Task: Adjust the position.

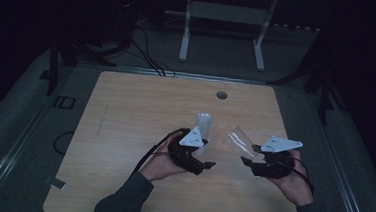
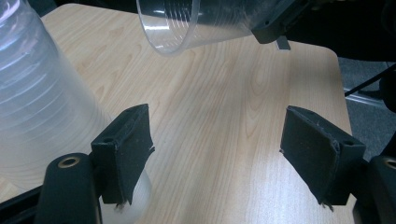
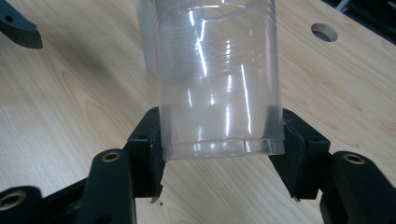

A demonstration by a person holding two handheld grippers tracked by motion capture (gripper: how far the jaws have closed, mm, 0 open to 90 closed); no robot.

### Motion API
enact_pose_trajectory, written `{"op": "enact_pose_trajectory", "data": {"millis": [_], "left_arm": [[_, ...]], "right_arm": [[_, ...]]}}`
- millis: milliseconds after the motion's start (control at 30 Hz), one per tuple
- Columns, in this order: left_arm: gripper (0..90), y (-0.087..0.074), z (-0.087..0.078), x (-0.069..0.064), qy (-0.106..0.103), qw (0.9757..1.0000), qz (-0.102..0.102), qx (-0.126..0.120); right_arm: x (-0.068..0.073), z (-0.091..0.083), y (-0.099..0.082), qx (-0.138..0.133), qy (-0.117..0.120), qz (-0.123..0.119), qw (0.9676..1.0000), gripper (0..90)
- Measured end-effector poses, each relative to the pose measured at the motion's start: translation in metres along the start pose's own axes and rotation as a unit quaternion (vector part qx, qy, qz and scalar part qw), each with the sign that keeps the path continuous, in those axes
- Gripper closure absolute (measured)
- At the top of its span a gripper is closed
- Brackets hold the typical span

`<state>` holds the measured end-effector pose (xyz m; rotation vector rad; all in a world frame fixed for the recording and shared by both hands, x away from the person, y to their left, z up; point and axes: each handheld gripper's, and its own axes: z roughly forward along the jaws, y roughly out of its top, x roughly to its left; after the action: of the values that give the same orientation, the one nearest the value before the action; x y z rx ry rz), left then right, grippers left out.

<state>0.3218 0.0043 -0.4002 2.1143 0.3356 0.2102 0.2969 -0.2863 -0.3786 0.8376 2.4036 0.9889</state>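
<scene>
Right gripper [image 3: 219, 154] clamps a clear cup [image 3: 217, 79] near its base (left gripper [image 2: 215, 154] gapes empty), so tip it slowly onto the cup stack [image 1: 204, 123] just left, mid-table.

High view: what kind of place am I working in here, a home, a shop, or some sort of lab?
Most likely a lab or recording workspace, not a home. A bare wooden table with a cable hole stands on grey carpet in a darkened room; black cables trail across the floor behind it, beside a white metal stand.
</scene>
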Motion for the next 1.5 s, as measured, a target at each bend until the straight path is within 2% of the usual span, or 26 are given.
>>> {"op": "enact_pose_trajectory", "data": {"millis": [267, 600, 733, 1100, 1267, 1500], "left_arm": [[24.3, 0.001, -0.002, 0.001, 0.003, 1.0, -0.005, -0.007], [24.4, 0.002, -0.001, 0.001, 0.01, 0.9998, -0.01, -0.011], [24.5, 0.003, -0.001, 0.0, 0.012, 0.9998, -0.01, -0.013], [25.4, 0.005, 0.0, -0.001, 0.015, 0.9996, -0.013, -0.02], [25.4, 0.006, -0.001, -0.001, 0.006, 0.9992, -0.025, -0.031], [25.4, 0.009, 0.001, 0.0, 0.008, 0.9989, -0.032, -0.034]], "right_arm": [[0.0, -0.001, -0.003, -0.026, -0.011, 0.014, 0.9995, 41.8], [0.002, -0.003, -0.009, -0.062, -0.02, 0.037, 0.9972, 41.8], [0.004, -0.002, -0.01, -0.069, -0.023, 0.039, 0.9966, 41.8], [0.006, -0.003, -0.012, -0.111, -0.029, 0.064, 0.9913, 41.8], [0.007, -0.002, -0.013, -0.118, -0.029, 0.07, 0.9902, 41.8], [0.01, -0.002, -0.012, -0.136, -0.04, 0.075, 0.987, 41.8]]}}
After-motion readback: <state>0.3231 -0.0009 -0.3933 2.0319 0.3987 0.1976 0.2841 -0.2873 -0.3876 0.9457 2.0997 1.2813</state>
